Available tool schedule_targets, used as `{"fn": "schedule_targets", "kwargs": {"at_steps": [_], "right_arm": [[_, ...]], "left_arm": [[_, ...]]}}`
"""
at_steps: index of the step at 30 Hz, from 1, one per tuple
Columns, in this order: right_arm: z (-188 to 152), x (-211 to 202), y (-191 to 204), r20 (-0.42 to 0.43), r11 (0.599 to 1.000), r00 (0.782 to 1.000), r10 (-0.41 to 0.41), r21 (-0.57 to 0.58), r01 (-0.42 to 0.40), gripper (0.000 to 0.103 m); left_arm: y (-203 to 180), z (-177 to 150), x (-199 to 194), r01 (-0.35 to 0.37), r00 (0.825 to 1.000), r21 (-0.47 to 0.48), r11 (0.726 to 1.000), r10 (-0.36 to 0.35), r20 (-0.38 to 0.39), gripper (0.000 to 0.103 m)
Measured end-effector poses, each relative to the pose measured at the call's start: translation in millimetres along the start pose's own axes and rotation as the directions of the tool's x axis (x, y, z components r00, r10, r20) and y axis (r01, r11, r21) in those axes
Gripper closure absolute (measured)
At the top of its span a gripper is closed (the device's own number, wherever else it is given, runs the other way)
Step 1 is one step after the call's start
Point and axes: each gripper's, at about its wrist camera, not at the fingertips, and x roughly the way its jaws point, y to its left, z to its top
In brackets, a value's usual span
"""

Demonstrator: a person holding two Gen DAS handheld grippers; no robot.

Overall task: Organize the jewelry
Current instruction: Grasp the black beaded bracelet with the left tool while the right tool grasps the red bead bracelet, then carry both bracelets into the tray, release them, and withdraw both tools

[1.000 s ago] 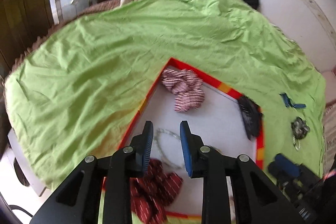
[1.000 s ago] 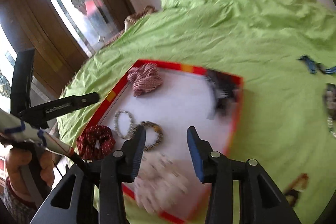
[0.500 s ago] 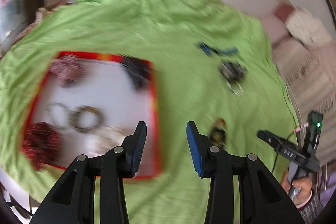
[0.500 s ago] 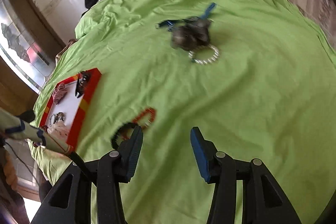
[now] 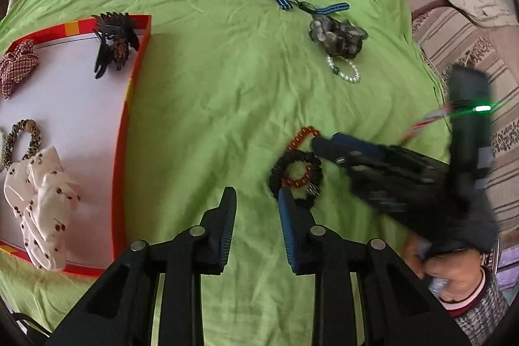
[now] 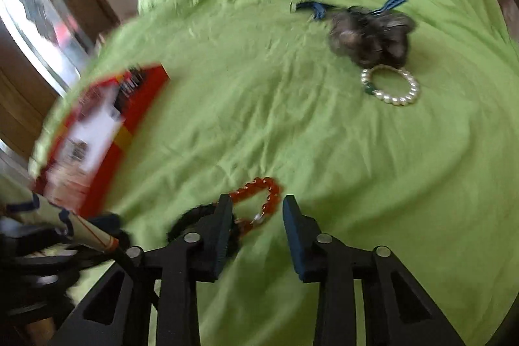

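An orange bead bracelet (image 6: pixel 271 188) lies on the green sheet (image 6: pixel 324 151), looped through a black scrunchie (image 5: pixel 296 156). My right gripper (image 6: pixel 258 205) hangs just over it with its jaws closing. Part of the bracelet lies between them, and the pads are not pressing on it. My left gripper (image 5: pixel 256 200) hovers over bare sheet just left of the scrunchie. Its jaws are closing on nothing. In the left wrist view the right gripper (image 5: pixel 324 142) reaches the bracelet (image 5: pixel 301 135) from the right.
A red-rimmed tray (image 5: pixel 129 106) at the left holds a black claw clip (image 5: pixel 113 41), a plaid scrunchie (image 5: pixel 16 67), a leopard hair tie (image 5: pixel 24 138) and a white cherry scrunchie (image 5: pixel 39 200). Farther off lie a grey scrunchie (image 5: pixel 337 34), a pearl bracelet (image 5: pixel 343 70) and a blue striped band (image 5: pixel 282 0).
Both grippers have swung away from the tray to the loose items on the sheet. The right gripper has come down over the orange bracelet, and its jaws stand narrower.
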Motion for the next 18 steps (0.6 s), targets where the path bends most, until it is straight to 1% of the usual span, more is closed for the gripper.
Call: {"fn": "schedule_targets", "kwargs": {"at_steps": [1,2,5,8,9,11,13,14,16,18], "right_arm": [[1,8,2,-0.022,0.998,0.998,-0.051,-0.026,0.051,0.092],[1,13,3,-0.031,0.992,0.993,-0.116,-0.053,0.114,0.095],[1,7,-11,-0.015,0.987,0.987,-0.158,-0.028,0.158,0.095],[-3,-3,-37,-0.01,0.969,0.969,-0.245,0.007,0.245,0.095],[-4,-7,-45,-0.013,0.966,0.966,-0.257,0.021,0.257,0.095],[-8,-15,-65,-0.015,0.971,0.973,-0.229,0.072,0.229,0.095],[-11,-25,-77,0.007,0.981,0.988,-0.155,0.122,0.153,0.095],[-12,-28,-80,0.017,0.983,0.991,-0.13,0.134,0.127,0.094],[-16,-27,-85,0.025,0.985,0.996,-0.083,0.154,0.078,0.089],[-18,-25,-85,0.034,0.985,0.998,-0.048,0.169,0.041,0.082]], "left_arm": [[2,2,1,0.001,1.0,-0.006,1.0,-0.001,0.001,0.077],[3,4,2,0.003,1.0,-0.008,1.0,-0.003,-0.001,0.077],[0,5,9,0.014,1.0,0.009,1.0,-0.014,-0.005,0.077],[-7,7,22,0.034,0.999,0.029,0.999,-0.034,-0.02,0.077],[-10,7,26,0.041,0.999,0.034,0.999,-0.04,-0.024,0.077],[-18,9,36,0.047,0.998,0.052,0.998,-0.045,-0.034,0.077],[-24,12,46,0.042,0.998,0.067,0.997,-0.039,-0.042,0.077],[-25,13,51,0.038,0.998,0.07,0.997,-0.035,-0.048,0.077],[-27,15,59,0.035,0.998,0.064,0.997,-0.032,-0.056,0.077],[-29,17,62,0.037,0.998,0.066,0.997,-0.034,-0.048,0.077]]}}
